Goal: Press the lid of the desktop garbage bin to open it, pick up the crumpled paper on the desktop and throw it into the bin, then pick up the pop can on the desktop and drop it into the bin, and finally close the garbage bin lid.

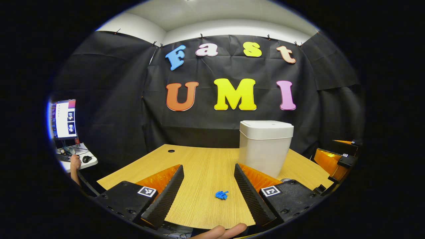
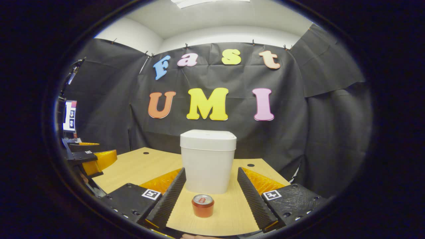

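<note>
The bin stands lid-down toward the far edge of the surface; both tools, left tool and right tool, gape empty; press squarely on the lid's top first; crumpled paper and pop can wait near the front edge; black cloth walls the booth.

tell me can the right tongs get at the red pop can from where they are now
Probably yes: the right tongs stand open with the small red metal pop can upright between the fingers on the wooden table, nothing blocking.
</note>
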The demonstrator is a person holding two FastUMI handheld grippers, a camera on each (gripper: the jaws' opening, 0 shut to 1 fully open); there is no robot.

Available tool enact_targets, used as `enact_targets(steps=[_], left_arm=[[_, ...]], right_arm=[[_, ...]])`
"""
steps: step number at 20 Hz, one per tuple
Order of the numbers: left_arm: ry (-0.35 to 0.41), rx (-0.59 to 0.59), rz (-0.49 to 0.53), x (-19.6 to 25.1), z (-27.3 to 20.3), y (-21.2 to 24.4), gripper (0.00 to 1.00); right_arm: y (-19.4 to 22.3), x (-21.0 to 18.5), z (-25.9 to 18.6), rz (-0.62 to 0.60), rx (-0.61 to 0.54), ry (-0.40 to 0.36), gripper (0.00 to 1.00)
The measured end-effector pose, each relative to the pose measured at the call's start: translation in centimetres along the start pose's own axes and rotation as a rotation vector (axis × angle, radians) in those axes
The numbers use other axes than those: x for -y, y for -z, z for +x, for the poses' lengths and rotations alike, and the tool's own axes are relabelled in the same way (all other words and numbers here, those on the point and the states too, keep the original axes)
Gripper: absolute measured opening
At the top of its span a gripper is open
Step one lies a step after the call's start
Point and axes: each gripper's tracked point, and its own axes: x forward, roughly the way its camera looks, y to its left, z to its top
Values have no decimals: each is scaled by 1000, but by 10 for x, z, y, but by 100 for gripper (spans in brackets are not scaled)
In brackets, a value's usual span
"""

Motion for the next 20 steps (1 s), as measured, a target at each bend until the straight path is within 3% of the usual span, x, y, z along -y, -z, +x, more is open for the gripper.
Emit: enact_targets(steps=[14,20], left_arm=[[18,-40,19,5,6,12,98],[16,-49,36,3,9,15,98]], right_arm=[[12,-9,4,-24,-24,-18,95],[-5,-5,15,2,-17,0,95]])
